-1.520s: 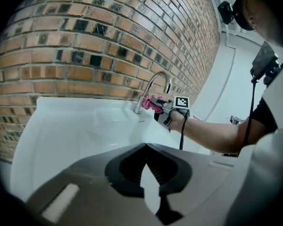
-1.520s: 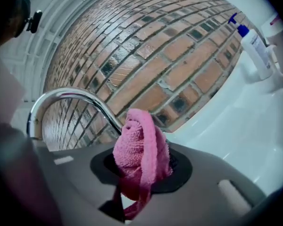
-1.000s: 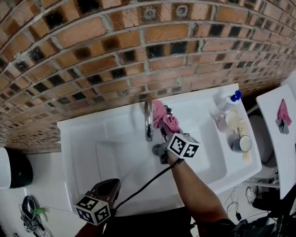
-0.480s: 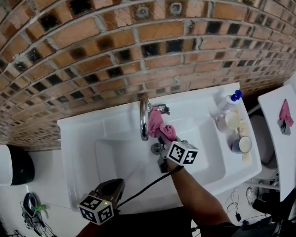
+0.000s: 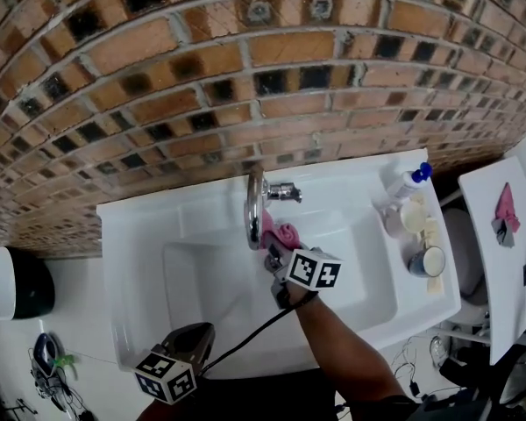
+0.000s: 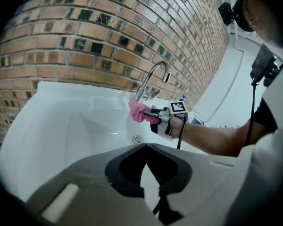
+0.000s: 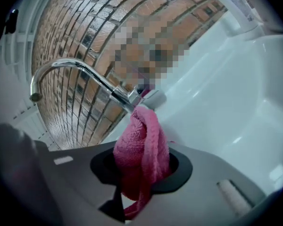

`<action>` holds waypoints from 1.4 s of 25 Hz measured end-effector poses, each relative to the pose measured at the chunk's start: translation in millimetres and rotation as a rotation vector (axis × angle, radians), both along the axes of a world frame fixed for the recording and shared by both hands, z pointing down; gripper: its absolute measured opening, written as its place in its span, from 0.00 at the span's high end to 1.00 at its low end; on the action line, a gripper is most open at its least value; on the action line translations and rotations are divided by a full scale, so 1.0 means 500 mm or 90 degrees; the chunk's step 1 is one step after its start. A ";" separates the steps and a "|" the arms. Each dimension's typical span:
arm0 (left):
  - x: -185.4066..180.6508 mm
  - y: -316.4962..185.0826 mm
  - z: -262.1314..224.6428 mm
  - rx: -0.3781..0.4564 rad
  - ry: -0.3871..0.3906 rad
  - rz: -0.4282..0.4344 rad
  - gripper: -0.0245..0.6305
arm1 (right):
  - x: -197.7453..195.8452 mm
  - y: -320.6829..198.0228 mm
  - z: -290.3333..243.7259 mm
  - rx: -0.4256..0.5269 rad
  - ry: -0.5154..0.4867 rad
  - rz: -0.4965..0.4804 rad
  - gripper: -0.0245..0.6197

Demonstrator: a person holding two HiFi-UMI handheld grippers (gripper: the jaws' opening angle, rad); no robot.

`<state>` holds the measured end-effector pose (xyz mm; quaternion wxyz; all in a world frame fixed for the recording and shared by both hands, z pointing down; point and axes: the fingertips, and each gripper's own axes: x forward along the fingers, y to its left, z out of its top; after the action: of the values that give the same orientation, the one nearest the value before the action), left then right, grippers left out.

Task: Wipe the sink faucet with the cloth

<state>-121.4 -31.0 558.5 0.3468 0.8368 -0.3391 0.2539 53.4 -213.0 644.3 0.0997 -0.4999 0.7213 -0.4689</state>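
Observation:
A chrome faucet (image 5: 253, 207) curves out over the white sink (image 5: 136, 222) from the brick wall, its handle (image 5: 281, 191) uncovered. My right gripper (image 5: 274, 250) is shut on a bunched pink cloth (image 5: 281, 233), which is held against the right side of the spout, just below the handle. The right gripper view shows the cloth (image 7: 142, 147) standing up out of the jaws of the right gripper (image 7: 141, 167), its top touching the faucet (image 7: 82, 71) near the base. My left gripper (image 5: 197, 338) hangs over the sink's near rim, shut and holding nothing. From there I see the cloth (image 6: 140, 111) and faucet (image 6: 155, 75).
On the sink's right ledge stand a blue-capped bottle (image 5: 405, 183) and two cups (image 5: 411, 217), (image 5: 430, 259). The drain (image 6: 137, 139) lies in the basin. A white table (image 5: 500, 261) with another pink cloth (image 5: 506, 207) stands at the right. A brick wall (image 5: 245, 86) backs the sink.
My right gripper has drawn the cloth down off the faucet handle and toward me along the spout; the handle now shows. The left gripper has stayed at the near rim.

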 end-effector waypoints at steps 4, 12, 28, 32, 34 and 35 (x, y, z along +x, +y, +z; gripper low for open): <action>-0.026 0.004 -0.020 0.013 0.001 -0.030 0.95 | 0.010 -0.055 -0.037 0.014 -0.043 0.051 0.77; -0.093 0.016 -0.039 0.026 0.005 -0.088 0.95 | 0.012 -0.102 -0.132 0.079 -0.067 0.081 0.77; -0.097 0.016 -0.064 0.056 0.034 -0.113 0.95 | 0.019 -0.117 -0.329 0.202 -0.262 0.048 0.76; -0.064 0.028 -0.063 0.053 0.054 -0.149 0.95 | 0.018 -0.112 -0.376 0.216 -0.300 -0.003 0.76; -0.037 0.034 -0.068 0.056 0.061 -0.156 0.95 | 0.021 -0.104 -0.394 0.217 -0.306 -0.040 0.77; -0.026 0.036 -0.072 0.058 0.065 -0.164 0.95 | 0.019 -0.100 -0.404 0.219 -0.315 -0.060 0.77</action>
<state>-134.5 -13.2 522.3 0.3546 0.8132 -0.4368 0.1490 62.9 -262.9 442.3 0.3338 -0.3119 0.7665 -0.4513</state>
